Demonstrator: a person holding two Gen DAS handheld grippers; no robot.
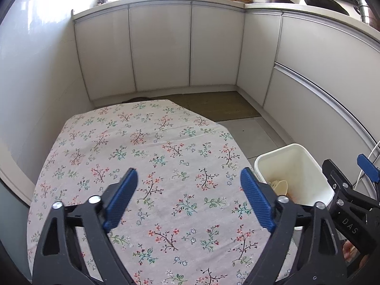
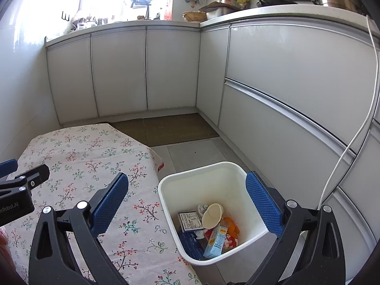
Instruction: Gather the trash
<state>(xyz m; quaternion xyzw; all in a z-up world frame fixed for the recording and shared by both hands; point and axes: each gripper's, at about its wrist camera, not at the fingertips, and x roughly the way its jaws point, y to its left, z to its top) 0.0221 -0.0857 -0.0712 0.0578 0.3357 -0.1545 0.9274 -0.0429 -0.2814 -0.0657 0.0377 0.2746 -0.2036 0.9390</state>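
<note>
My left fingers [image 1: 188, 198] hang apart over the floral bench [image 1: 142, 142], holding nothing; my right fingers [image 2: 187, 205] gape empty above the white bin [image 2: 213, 173] holding a paper cup [image 2: 211, 216], cartons, perhaps wrappers.

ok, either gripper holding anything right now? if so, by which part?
Nothing is held. The left gripper is open over the tablecloth with nothing between its fingers. The right gripper is open above the bin; the trash lies inside, untouched.
</note>
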